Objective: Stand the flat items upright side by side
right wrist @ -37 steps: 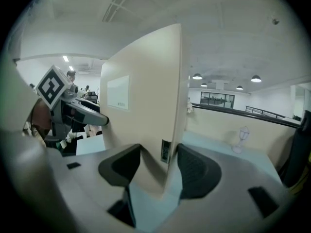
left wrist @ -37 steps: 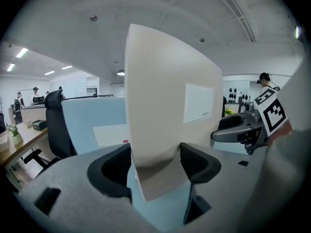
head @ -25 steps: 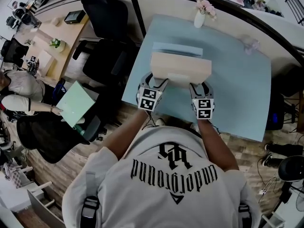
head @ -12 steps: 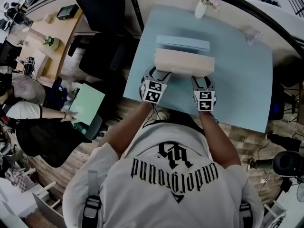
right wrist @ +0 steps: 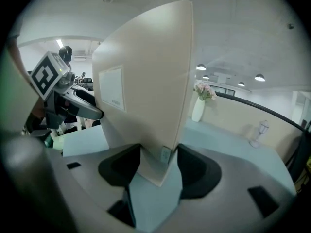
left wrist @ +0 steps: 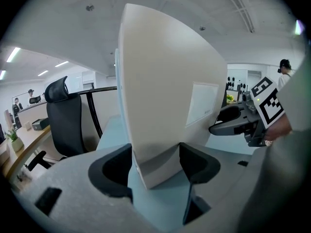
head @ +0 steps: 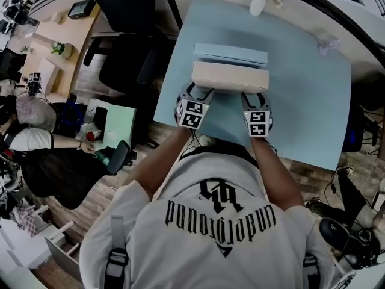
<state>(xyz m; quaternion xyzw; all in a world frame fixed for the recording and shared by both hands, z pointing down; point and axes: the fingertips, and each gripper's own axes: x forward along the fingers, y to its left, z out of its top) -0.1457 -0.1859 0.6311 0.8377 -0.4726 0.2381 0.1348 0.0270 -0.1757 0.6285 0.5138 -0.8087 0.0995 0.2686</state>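
A beige flat box [head: 230,77] stands on its long edge on the light-blue table [head: 301,107], right in front of a pale blue flat box [head: 231,54] that also stands upright. My left gripper [head: 201,93] grips the beige box's left end, its jaws closing a little on it. The right gripper [head: 253,95] is shut on the right end. In the left gripper view the box [left wrist: 165,91] fills the gap between the pads of my left gripper [left wrist: 155,161]. In the right gripper view the box's corner [right wrist: 146,81] sits between the pads of my right gripper [right wrist: 159,166].
A white vase of pink flowers [head: 258,2] stands at the table's far edge, with a small clear object [head: 328,41] at the far right. A black office chair [head: 129,8] is left of the table. A seated person [head: 36,137] is at the far left.
The beige box has tipped further upright and closer to the blue box, so less of its broad face shows. Both grippers keep their hold on its ends.
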